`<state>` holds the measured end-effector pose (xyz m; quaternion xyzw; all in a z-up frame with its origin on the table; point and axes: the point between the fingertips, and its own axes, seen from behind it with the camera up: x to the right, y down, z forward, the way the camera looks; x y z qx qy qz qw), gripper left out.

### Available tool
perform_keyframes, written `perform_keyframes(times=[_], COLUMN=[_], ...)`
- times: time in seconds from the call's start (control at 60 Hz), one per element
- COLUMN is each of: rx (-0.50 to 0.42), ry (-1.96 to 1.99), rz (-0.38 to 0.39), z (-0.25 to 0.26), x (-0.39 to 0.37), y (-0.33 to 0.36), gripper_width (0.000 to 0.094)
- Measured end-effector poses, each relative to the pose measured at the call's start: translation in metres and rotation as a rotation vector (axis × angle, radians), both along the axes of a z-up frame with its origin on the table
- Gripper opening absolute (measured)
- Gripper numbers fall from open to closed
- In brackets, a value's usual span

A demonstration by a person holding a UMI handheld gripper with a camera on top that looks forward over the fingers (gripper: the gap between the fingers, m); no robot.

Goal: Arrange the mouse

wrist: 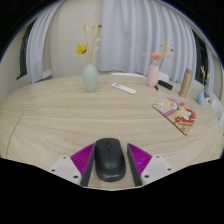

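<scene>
Curtains (120,25) back a round wooden bench (60,120) carrying a green vase (90,77), pink vase (153,74), white remote (124,88) and a book (176,115).

Gripper view: your gripper (108,164) has its jaws spread, and the mouse (108,159) sits on the bench between the purple pads (82,160); I can't tell whether they touch its sides. Risk: it's smooth and domed, so an uneven squeeze may twist or squirt it forward. Mouse is black, glossy, with a centre scroll wheel and no visible cable.
</scene>
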<state>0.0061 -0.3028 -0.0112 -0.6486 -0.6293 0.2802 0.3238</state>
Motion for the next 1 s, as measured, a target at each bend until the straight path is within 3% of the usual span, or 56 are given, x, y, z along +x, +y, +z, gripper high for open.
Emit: perform_keyframes(times=[0.05, 0.283, 0.4, 0.517, 0.733, 0.85, 1.0], rx=[0.004, 0.006, 0.009, -0.022, 0.034, 0.057, 0.048], ry=[-0.003, -0.066, -0.077, -0.01, 0.151, 0.156, 0.087], rz=[0.0, 0.011, 0.043, 0.066, -0.01, -0.075, -0.126], z=[0.0, 0.0, 0.023, 0.083, 0.183, 0.171, 0.103], x=[0.0, 0.005, 0.014, 0.004, -0.079, -0.127, -0.163], y=[0.0, 0.0, 0.006, 0.023, 0.155, 0.244, 0.32], gripper_width=[0.0512, 0.0382, 0.0362, 0.0362, 0.0364, 0.0361, 0.0361])
